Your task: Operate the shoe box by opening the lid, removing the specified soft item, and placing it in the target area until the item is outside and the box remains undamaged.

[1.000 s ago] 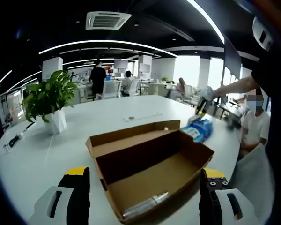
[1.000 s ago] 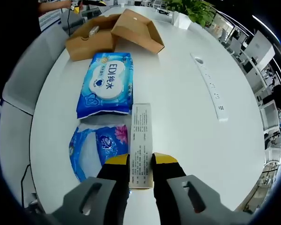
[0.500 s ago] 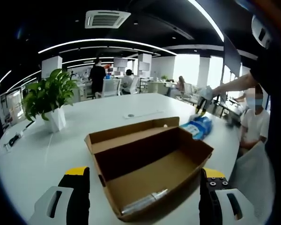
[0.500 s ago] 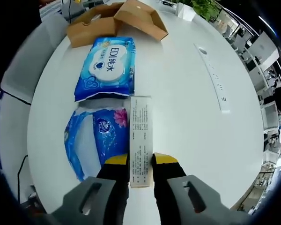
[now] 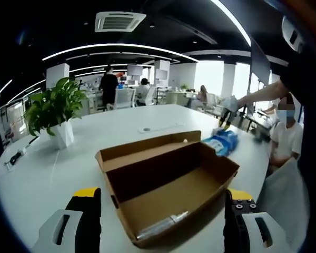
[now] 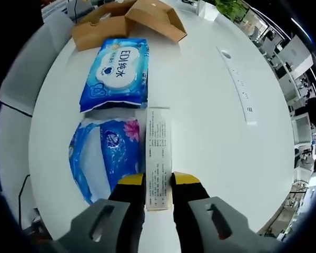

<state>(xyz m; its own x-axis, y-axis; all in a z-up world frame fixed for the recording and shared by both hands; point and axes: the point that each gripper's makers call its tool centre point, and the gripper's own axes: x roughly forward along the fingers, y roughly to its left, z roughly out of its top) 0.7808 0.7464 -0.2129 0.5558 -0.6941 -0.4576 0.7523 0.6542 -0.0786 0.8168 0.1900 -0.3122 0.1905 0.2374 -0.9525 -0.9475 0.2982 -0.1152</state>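
The open brown shoe box (image 5: 168, 179) lies on the white table just ahead of my left gripper (image 5: 163, 224), whose jaws stand wide apart on either side of its near end. A silvery wrapped item (image 5: 160, 226) lies inside at the near wall. My right gripper (image 6: 158, 185) is shut on the near end of a slim white printed pack (image 6: 158, 153), held above the table. Below it lie a blue EDI wipes pack (image 6: 116, 71) and a second blue pack (image 6: 102, 158). The shoe box (image 6: 124, 21) sits beyond them. The right gripper (image 5: 226, 113) also appears far right.
A potted plant (image 5: 55, 113) stands at the left of the table. A white power strip (image 6: 237, 87) lies to the right of the packs. The table edge (image 6: 39, 132) curves close on the left. A person's arm (image 5: 263, 97) reaches in, and people sit beyond.
The right gripper's view has slid a little along the table with the white pack still gripped; the blue packs sit slightly higher and more to the left. The left gripper has barely moved.
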